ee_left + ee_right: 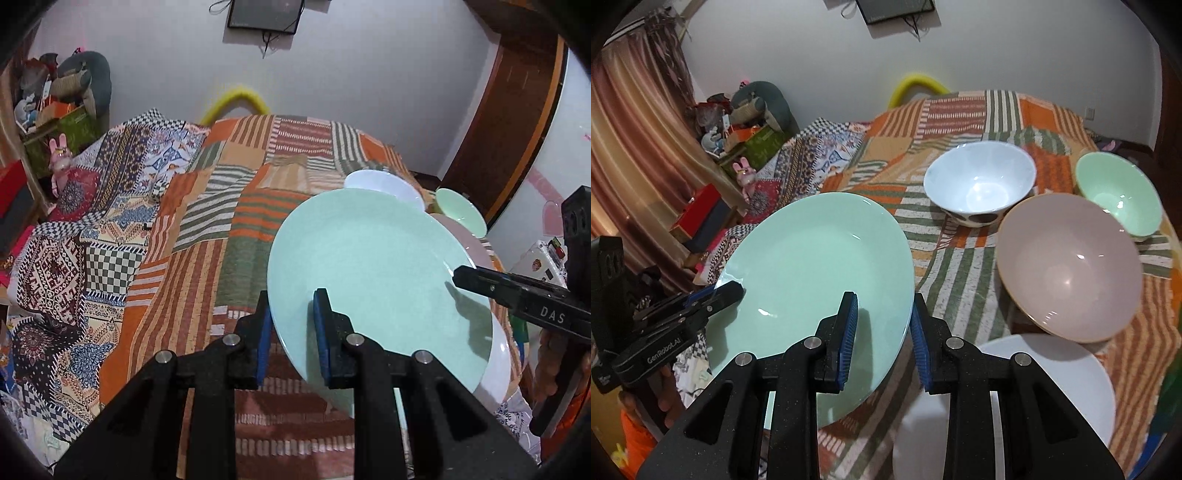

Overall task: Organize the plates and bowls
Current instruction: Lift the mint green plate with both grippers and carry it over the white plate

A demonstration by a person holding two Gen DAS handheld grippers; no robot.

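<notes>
Mint-green plate [812, 273] lifted, tilted above patchwork blanket [960, 266]. Left gripper [291, 332] clenched on its 7 o'clock rim, right gripper [882, 332] clenched on 4 o'clock rim. White plate [1052, 387] at 5 o'clock; pink bowl [1071, 266], white bowl [979, 184], green bowl [1119, 192] toward 2 o'clock.

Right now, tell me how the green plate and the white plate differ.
The green plate is mint coloured; the white plate is plain white. The green plate is tilted off the patchwork cloth, gripped at opposite rim edges by the left gripper and the right gripper; the white plate lies flat on the cloth, untouched. The green plate looks larger, though the fisheye may exaggerate that. Both are round, glossy and empty.
</notes>
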